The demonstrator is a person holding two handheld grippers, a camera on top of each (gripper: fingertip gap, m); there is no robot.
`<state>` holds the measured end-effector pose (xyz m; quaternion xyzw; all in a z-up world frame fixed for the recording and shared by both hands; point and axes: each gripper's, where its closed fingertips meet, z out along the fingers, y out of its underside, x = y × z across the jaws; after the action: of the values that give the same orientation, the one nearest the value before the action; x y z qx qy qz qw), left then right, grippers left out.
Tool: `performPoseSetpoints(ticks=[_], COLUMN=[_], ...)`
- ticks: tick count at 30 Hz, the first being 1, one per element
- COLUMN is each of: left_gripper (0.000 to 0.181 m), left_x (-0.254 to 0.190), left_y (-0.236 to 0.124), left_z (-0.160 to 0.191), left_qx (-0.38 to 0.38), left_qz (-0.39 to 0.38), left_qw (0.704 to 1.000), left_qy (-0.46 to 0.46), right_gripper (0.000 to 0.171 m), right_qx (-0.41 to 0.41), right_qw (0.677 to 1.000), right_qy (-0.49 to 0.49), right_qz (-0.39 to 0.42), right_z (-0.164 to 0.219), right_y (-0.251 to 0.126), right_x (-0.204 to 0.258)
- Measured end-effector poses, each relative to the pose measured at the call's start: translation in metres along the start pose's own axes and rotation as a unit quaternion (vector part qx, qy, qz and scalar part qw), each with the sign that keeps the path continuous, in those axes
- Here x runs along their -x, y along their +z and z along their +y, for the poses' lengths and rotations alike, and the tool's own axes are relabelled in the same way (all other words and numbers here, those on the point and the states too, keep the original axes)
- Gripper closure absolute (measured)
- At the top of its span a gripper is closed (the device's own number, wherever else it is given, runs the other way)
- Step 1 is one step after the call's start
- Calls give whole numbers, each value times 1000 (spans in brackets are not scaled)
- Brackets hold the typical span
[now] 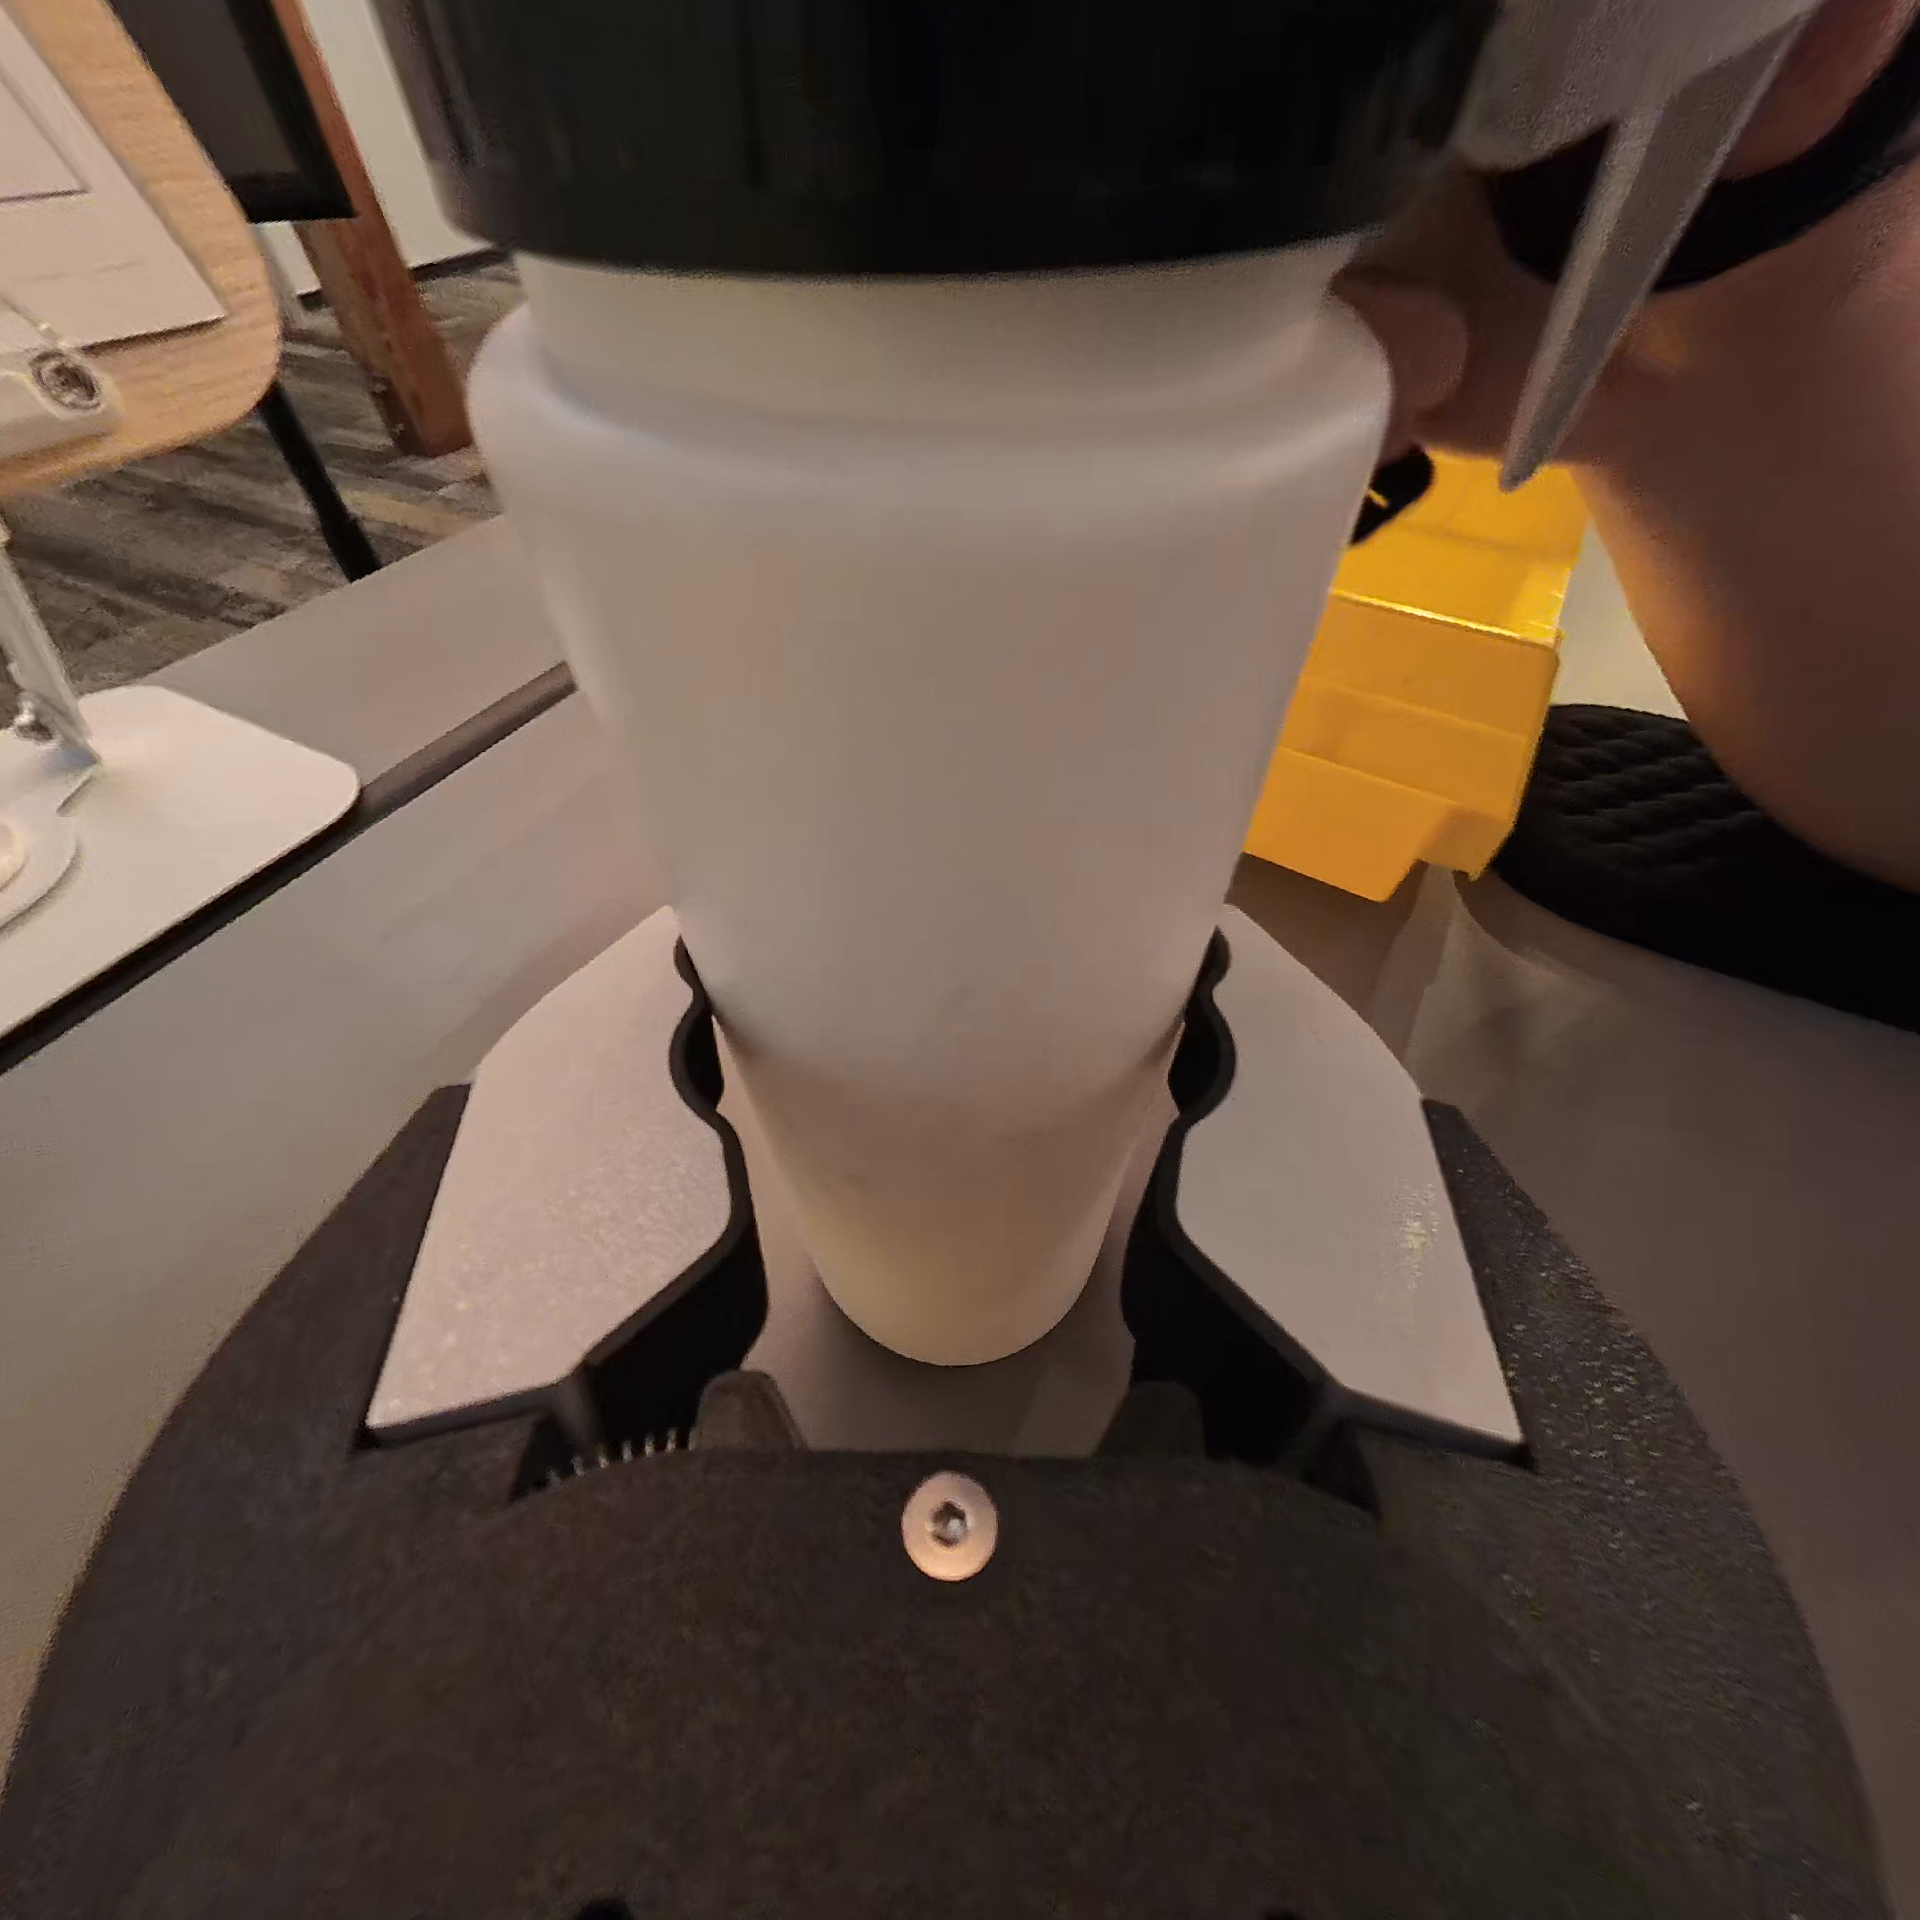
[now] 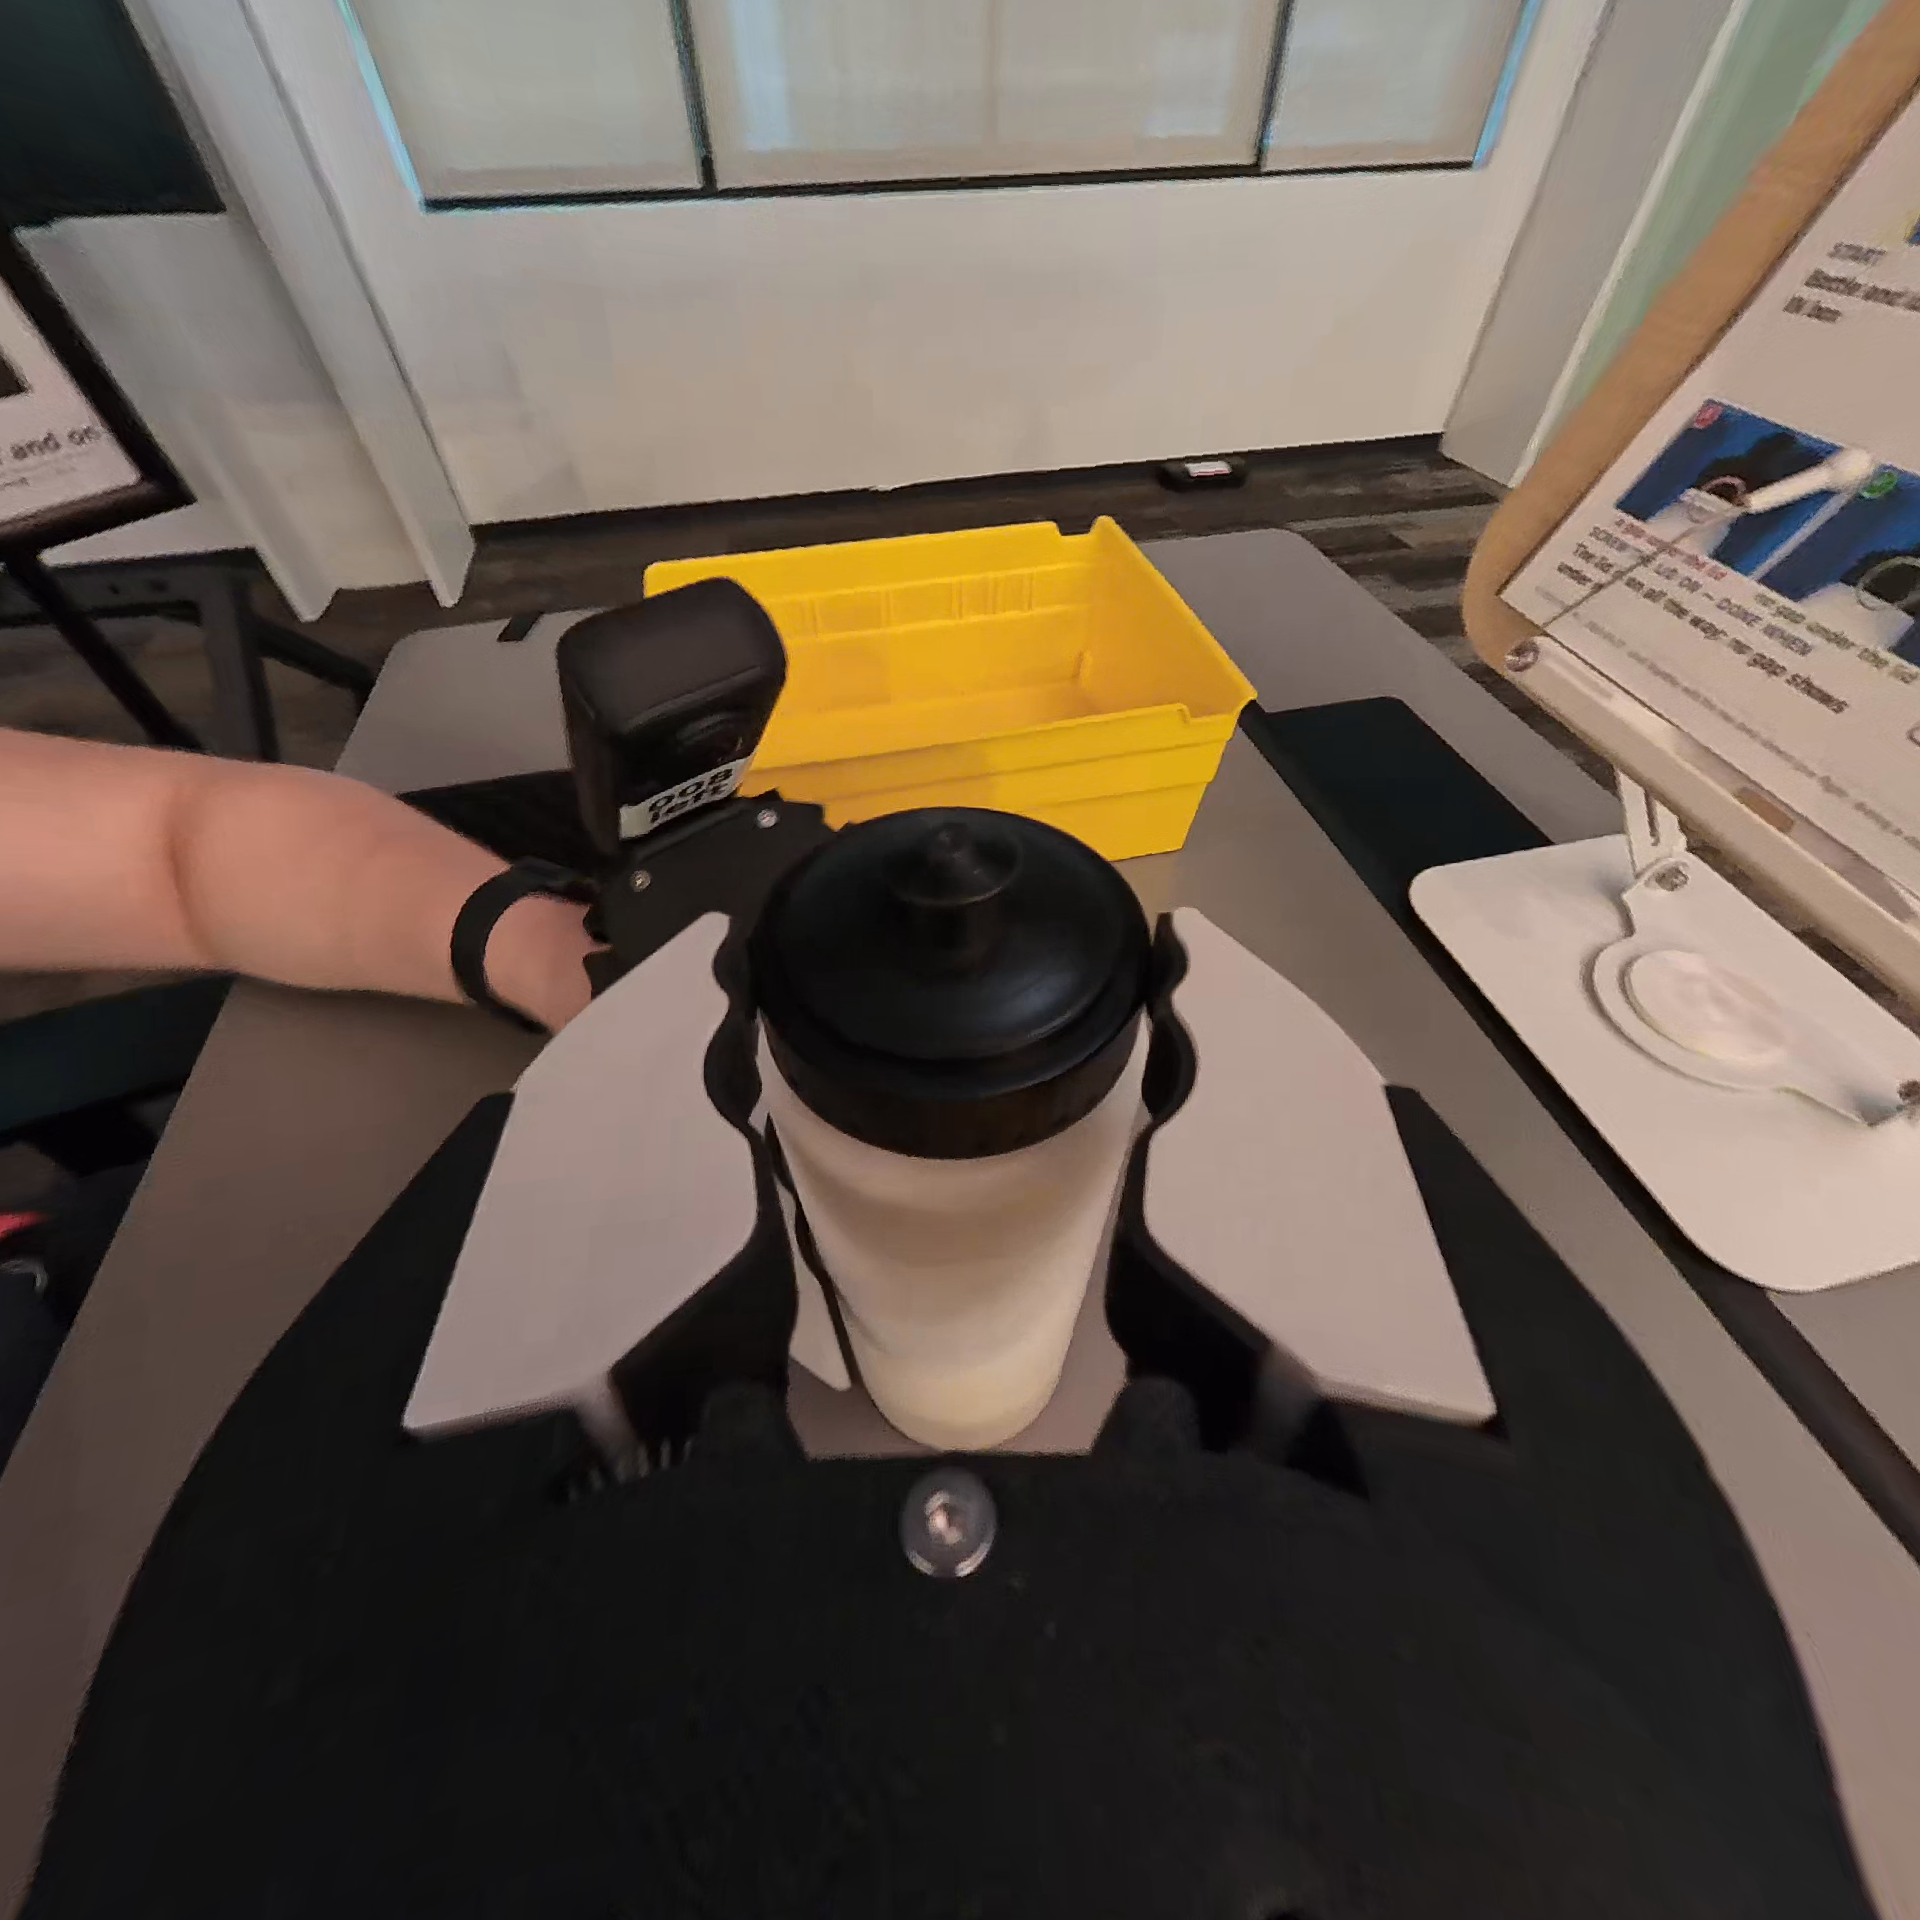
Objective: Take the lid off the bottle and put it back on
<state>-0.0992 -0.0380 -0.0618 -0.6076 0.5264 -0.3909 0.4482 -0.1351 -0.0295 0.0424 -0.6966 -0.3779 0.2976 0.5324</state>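
Now L claw grips bottle, R claw lid; grey table.

left gripper is clamped around the lower body of the white bottle, black lid on top, yellow bin sitting behind on the grey table.

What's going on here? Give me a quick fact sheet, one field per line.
Bottle: white bottle, upright on the grey table
Lid: black lid, still on the bottle
Left tongs: shut on the bottle's lower body
Right tongs: around the lid; contact unclear
Behind: yellow bin, empty
Right side: instruction board on a white stand
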Motion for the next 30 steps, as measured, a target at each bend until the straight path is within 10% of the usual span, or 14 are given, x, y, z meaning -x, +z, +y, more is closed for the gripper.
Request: performPoseSetpoints(ticks=[7, 18, 30], left_gripper=[95, 94, 95], left_x=[20, 5, 20], left_y=[-6, -2, -3], left_z=[3, 1, 2], left_qx=[23, -7, 9], left_qz=[-101, 15, -72], left_qw=[995, 1000, 997], left_qy=[-15, 15, -8], right_gripper=[98, 97, 97], right_qx=[-25, -33, -35], right_qw=[984, 999, 983], right_qy=[29, 3, 34], right_qz=[174, -2, 177], right_z=[-4, -3, -5], right_y=[11, 4, 11], right_x=[-14, -3, -17])
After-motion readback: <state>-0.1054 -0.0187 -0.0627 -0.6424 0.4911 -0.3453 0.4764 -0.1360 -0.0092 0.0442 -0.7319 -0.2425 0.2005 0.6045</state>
